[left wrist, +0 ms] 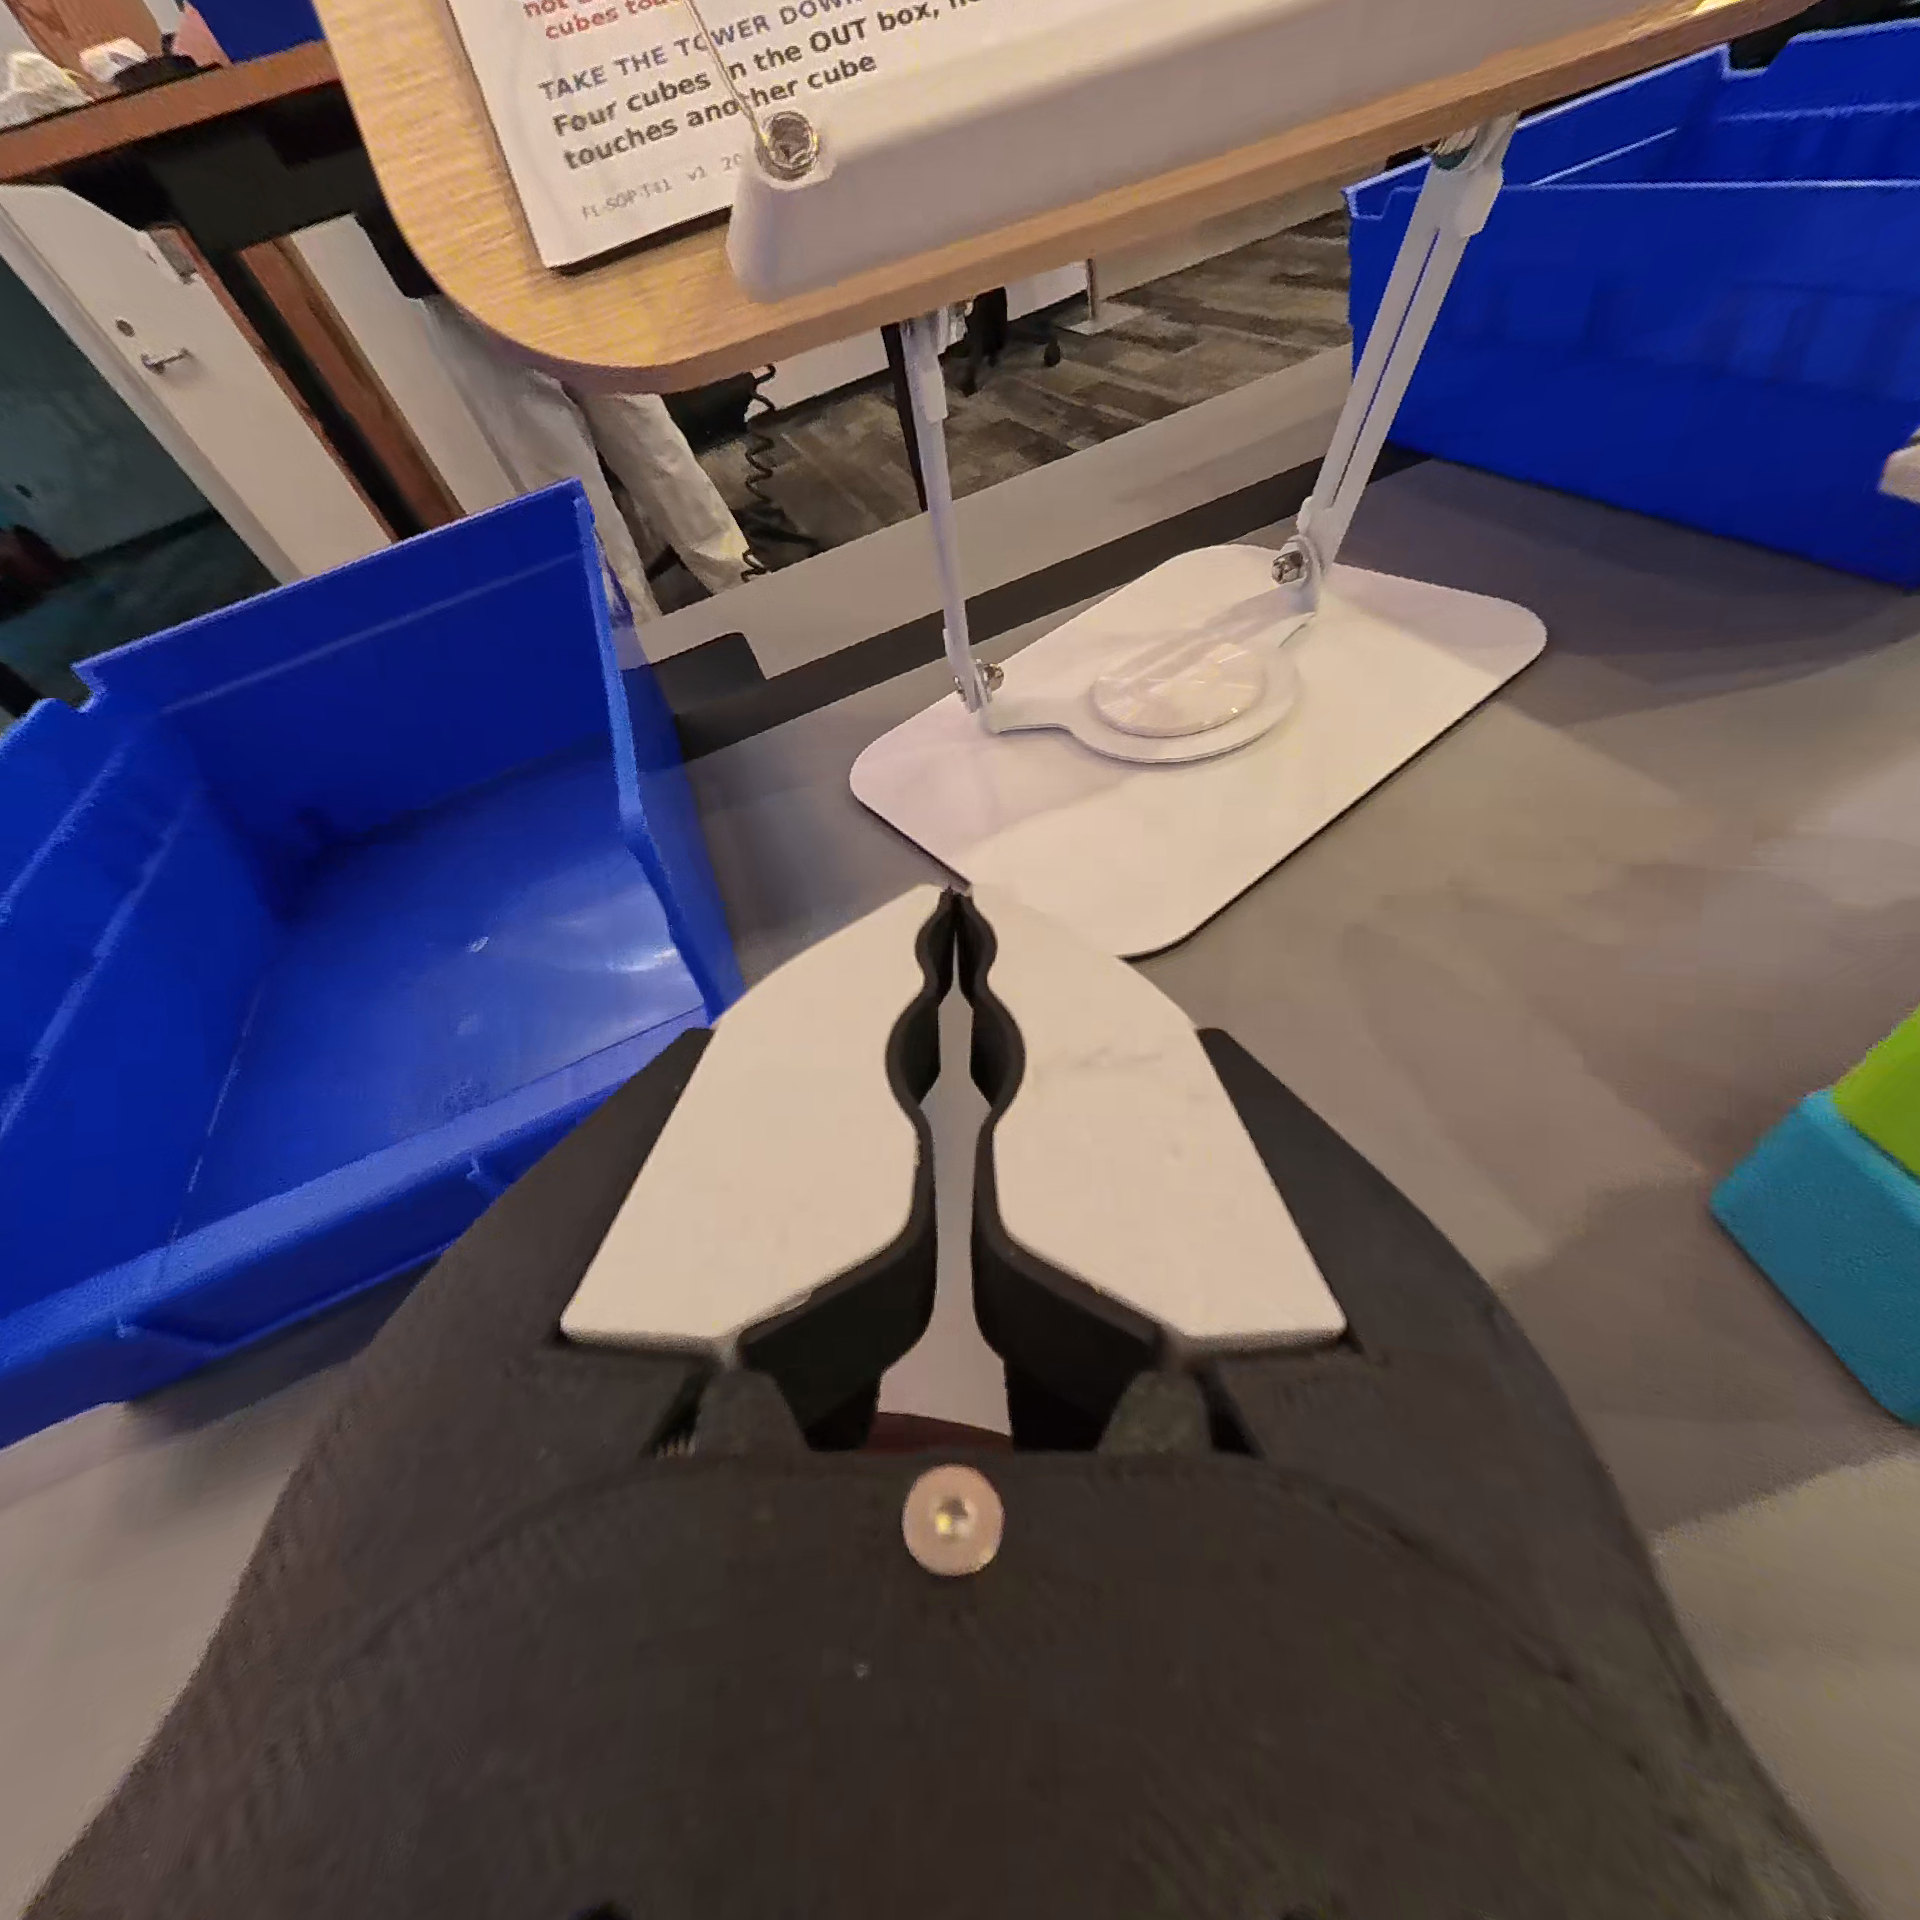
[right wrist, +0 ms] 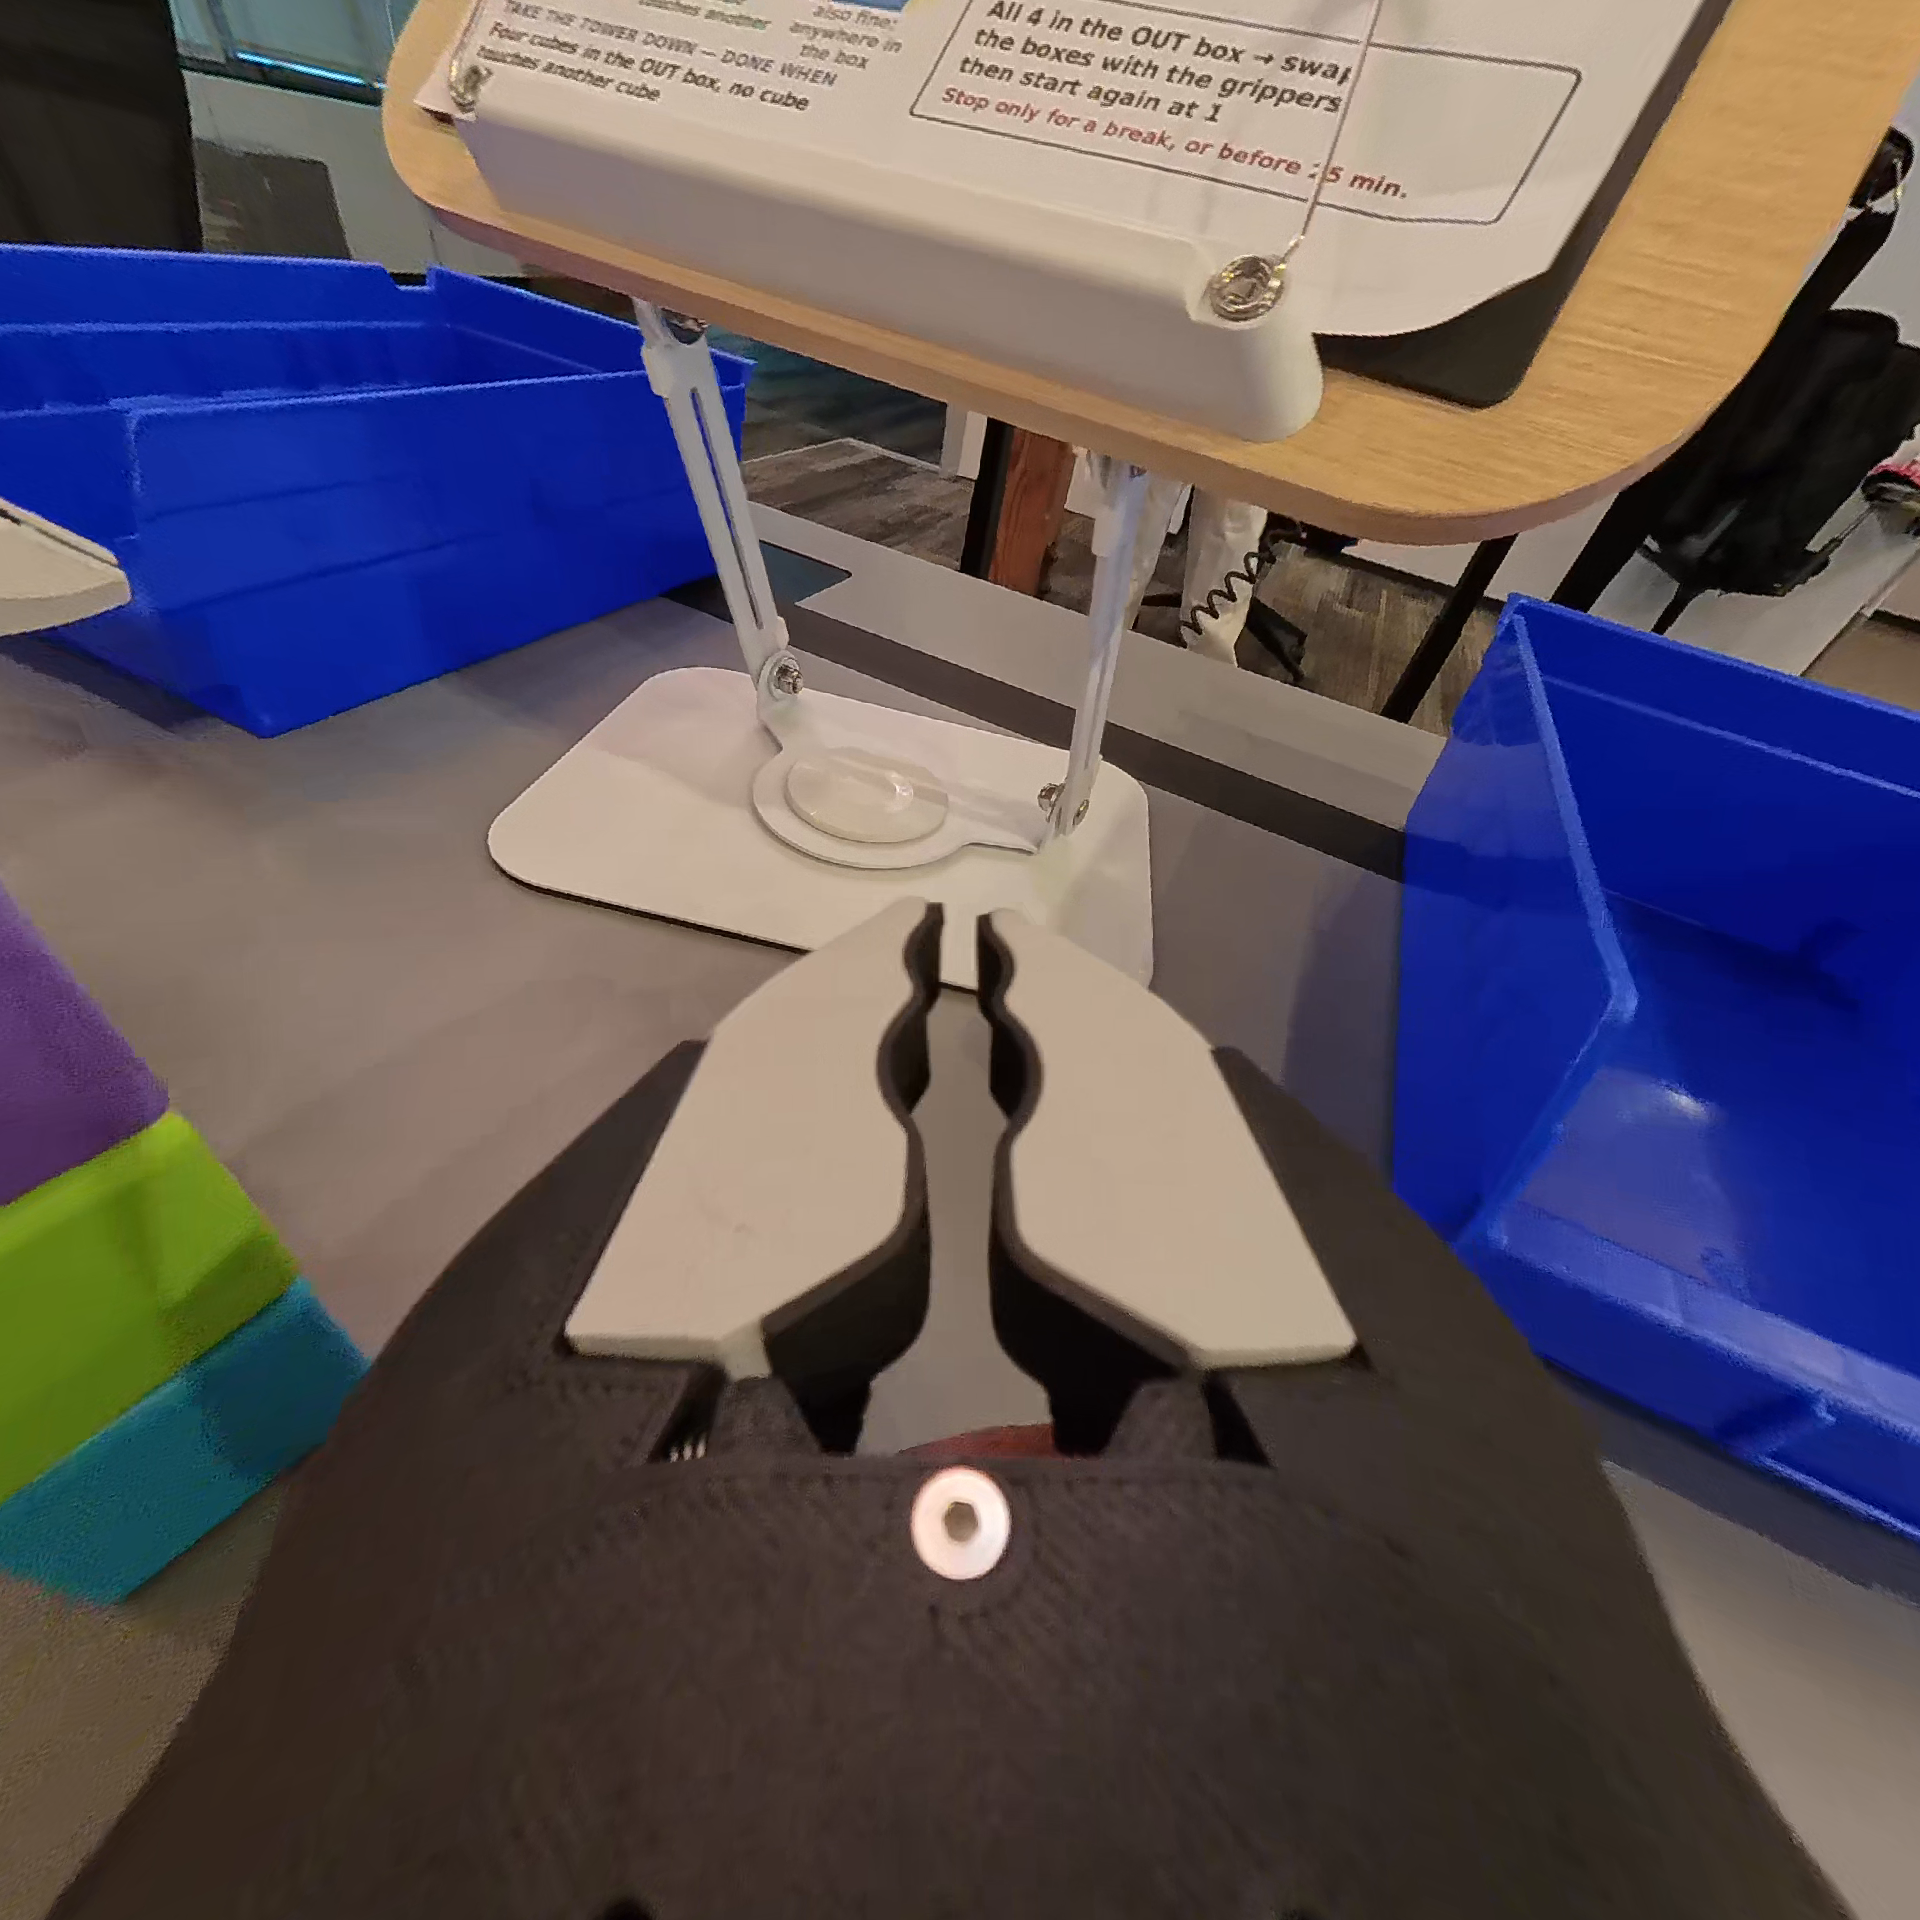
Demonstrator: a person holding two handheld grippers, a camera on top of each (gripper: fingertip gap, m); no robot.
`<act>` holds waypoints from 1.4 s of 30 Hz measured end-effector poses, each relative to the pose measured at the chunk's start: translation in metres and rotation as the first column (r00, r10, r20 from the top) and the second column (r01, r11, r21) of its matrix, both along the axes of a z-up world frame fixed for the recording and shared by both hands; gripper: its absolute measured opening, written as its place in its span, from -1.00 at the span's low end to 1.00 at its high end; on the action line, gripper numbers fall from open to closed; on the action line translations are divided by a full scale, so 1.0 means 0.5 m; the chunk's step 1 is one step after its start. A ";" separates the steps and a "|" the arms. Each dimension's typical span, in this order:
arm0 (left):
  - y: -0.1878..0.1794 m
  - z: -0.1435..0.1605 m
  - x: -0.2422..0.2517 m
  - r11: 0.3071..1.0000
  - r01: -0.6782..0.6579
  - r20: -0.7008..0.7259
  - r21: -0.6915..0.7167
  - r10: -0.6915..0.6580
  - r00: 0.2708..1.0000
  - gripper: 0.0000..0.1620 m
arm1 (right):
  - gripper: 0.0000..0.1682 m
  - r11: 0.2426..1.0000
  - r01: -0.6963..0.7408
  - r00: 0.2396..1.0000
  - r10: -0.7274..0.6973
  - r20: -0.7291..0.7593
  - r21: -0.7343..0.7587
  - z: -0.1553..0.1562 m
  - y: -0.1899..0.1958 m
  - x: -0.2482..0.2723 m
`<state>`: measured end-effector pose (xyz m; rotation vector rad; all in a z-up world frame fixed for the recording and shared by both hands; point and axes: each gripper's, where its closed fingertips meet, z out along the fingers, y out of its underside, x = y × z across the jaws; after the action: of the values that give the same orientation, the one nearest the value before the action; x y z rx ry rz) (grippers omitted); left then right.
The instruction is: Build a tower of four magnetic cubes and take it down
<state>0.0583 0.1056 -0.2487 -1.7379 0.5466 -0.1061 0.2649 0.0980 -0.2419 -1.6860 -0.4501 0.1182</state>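
A stack of cubes stands on the grey table between the two grippers. In the right wrist view, at the left edge, a purple cube [right wrist: 62, 1049] sits on a green cube [right wrist: 114, 1288], which sits on a teal cube [right wrist: 177, 1455]; anything above is cut off. In the left wrist view, at the right edge, only the green cube [left wrist: 1886, 1091] and the teal cube [left wrist: 1829, 1247] show. My left gripper [left wrist: 956, 902] is shut and empty, left of the stack. My right gripper [right wrist: 961, 920] is shut with a thin gap between the tips, empty, right of the stack.
A white stand [left wrist: 1195, 769] holding a wooden board with a printed sheet [right wrist: 1039, 125] stands at mid-table behind the grippers. A blue bin [left wrist: 312, 997] is at the far left, another blue bin [right wrist: 1683, 1091] at the far right, and a long blue bin [right wrist: 364, 520] lies behind. Spacing between my two grippers at the tips: around 20 centimetres. The green cube [left wrist: 1886, 1091] is about equally far from each gripper, around 15 centimetres.
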 end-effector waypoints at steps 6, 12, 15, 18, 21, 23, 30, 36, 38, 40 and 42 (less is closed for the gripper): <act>-0.015 0.010 -0.003 1.000 0.027 0.028 0.014 -0.027 0.999 -1.00 | -1.00 1.000 -0.023 1.000 0.023 0.009 -0.001 -0.001 -0.012 -0.007; -0.043 0.036 0.041 0.977 0.206 0.094 0.061 -0.211 0.973 -0.62 | -0.82 0.999 -0.032 0.999 0.031 -0.019 -0.009 0.001 -0.013 -0.003; -0.067 0.033 0.076 0.926 0.376 0.174 0.024 -0.374 0.911 -0.40 | -0.80 0.999 -0.031 0.998 0.030 -0.051 -0.017 0.004 -0.011 0.007; -0.105 0.036 0.103 0.839 0.542 0.180 0.047 -0.541 0.821 -0.26 | -0.79 0.999 -0.026 0.997 0.024 -0.077 -0.034 0.002 -0.007 0.015; -0.131 0.058 0.105 0.788 0.595 0.208 0.157 -0.615 0.760 -0.14 | -0.79 0.999 -0.031 0.997 0.029 -0.066 -0.038 0.000 -0.006 0.010; -0.135 0.056 0.104 0.760 0.635 0.274 0.138 -0.645 0.713 -0.03 | -0.78 0.999 -0.036 0.998 0.034 -0.055 -0.036 -0.001 -0.006 0.006; -0.164 0.064 0.137 0.631 0.761 0.323 0.150 -0.758 0.566 0.00 | -0.74 0.998 -0.032 0.997 0.029 -0.076 -0.046 -0.001 -0.001 0.011; -0.197 0.055 0.166 0.533 0.837 0.305 0.121 -0.823 0.480 0.06 | -0.74 0.998 -0.036 0.997 0.032 -0.075 -0.054 -0.004 0.002 0.010; -0.199 0.057 0.174 0.521 0.844 0.304 0.127 -0.830 0.467 0.06 | -0.74 0.998 -0.038 0.997 0.034 -0.071 -0.056 -0.005 0.003 0.009; -0.204 0.056 0.184 0.496 0.860 0.315 0.117 -0.840 0.442 0.06 | -0.74 0.998 -0.039 0.997 0.035 -0.066 -0.059 -0.006 0.003 0.008; -0.214 0.054 0.199 0.472 0.874 0.312 0.111 -0.852 0.420 0.05 | -0.74 0.997 -0.040 0.997 0.037 -0.063 -0.059 -0.007 0.004 0.006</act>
<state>0.1577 -0.0015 -0.2215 -1.2700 1.1663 -1.1689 0.2680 0.0999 -0.2453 -1.7287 -0.4361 0.2139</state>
